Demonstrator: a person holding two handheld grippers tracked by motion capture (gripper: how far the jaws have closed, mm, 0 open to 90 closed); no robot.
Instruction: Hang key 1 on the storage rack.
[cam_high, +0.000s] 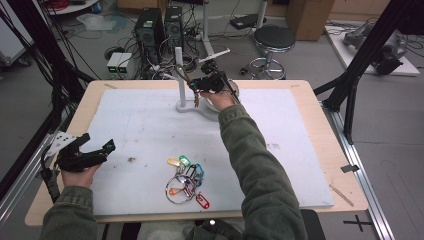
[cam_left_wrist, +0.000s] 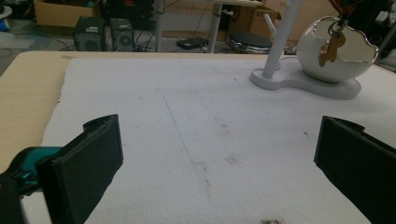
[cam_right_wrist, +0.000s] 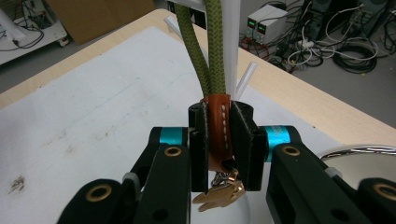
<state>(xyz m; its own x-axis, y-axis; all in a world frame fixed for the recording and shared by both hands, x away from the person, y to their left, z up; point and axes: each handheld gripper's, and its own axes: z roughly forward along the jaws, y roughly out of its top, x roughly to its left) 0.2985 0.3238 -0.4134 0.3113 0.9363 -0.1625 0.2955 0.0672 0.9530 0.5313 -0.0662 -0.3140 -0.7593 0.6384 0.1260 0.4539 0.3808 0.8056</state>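
Observation:
My right gripper (cam_right_wrist: 219, 116) is shut on the orange leather strap (cam_right_wrist: 218, 140) of a keychain. Its green cord loop (cam_right_wrist: 205, 46) rises in front of the white stand's post (cam_right_wrist: 232, 56), and a brass key (cam_right_wrist: 219, 197) dangles below the jaws. In the high view the right gripper (cam_high: 199, 86) is at the far side of the mat, beside the white stand (cam_high: 181, 80) and above its bowl (cam_high: 216, 111). The left gripper (cam_high: 97, 141) rests at the mat's left edge, open and empty. In its own view the left gripper (cam_left_wrist: 217, 158) frames bare mat, with the key (cam_left_wrist: 330, 49) hanging at the bowl (cam_left_wrist: 327, 65).
A ring of several coloured key tags (cam_high: 186, 180) lies on the white mat (cam_high: 140, 125) near the front edge. Short pegs (cam_right_wrist: 247, 77) stick out from the post. Computers, cables and a stool (cam_high: 272, 40) stand on the floor beyond the table.

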